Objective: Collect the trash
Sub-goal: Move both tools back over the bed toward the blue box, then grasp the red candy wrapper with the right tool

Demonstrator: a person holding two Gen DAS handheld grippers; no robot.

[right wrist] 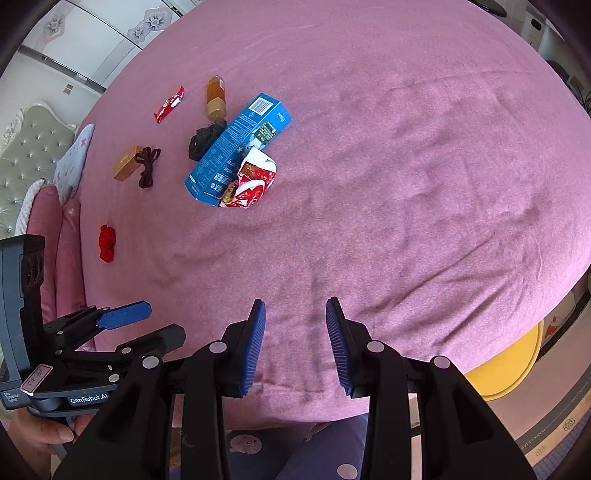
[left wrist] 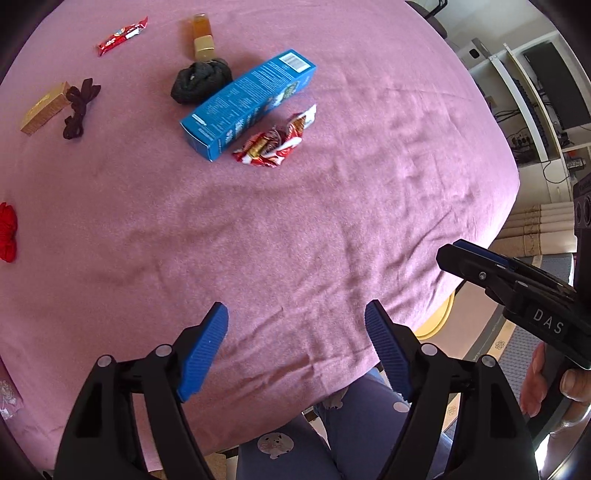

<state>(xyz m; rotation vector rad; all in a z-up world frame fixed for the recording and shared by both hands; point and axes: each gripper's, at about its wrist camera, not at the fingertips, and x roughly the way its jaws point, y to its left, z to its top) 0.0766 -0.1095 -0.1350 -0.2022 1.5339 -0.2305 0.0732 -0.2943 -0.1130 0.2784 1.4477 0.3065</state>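
Here, left gripper [left wrist: 295,347] wide apart, right gripper [right wrist: 295,343] narrower, both empty over pink cloth [left wrist: 332,221]. Blue box [left wrist: 247,103] touches crumpled wrapper [left wrist: 275,142], upper centre.

On your table [left wrist: 332,229]: box [left wrist: 247,105] mid-field, crumpled wrapper [left wrist: 275,142] touching its right side, cloth bundle [left wrist: 201,79] at its left, bottle [left wrist: 202,37] behind that bundle, small wrapper [left wrist: 122,36] farther left.

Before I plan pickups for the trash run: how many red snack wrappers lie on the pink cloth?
2: a crumpled wrapper against the blue box, and a flat candy bar wrapper at the far left. Others may lie outside view.
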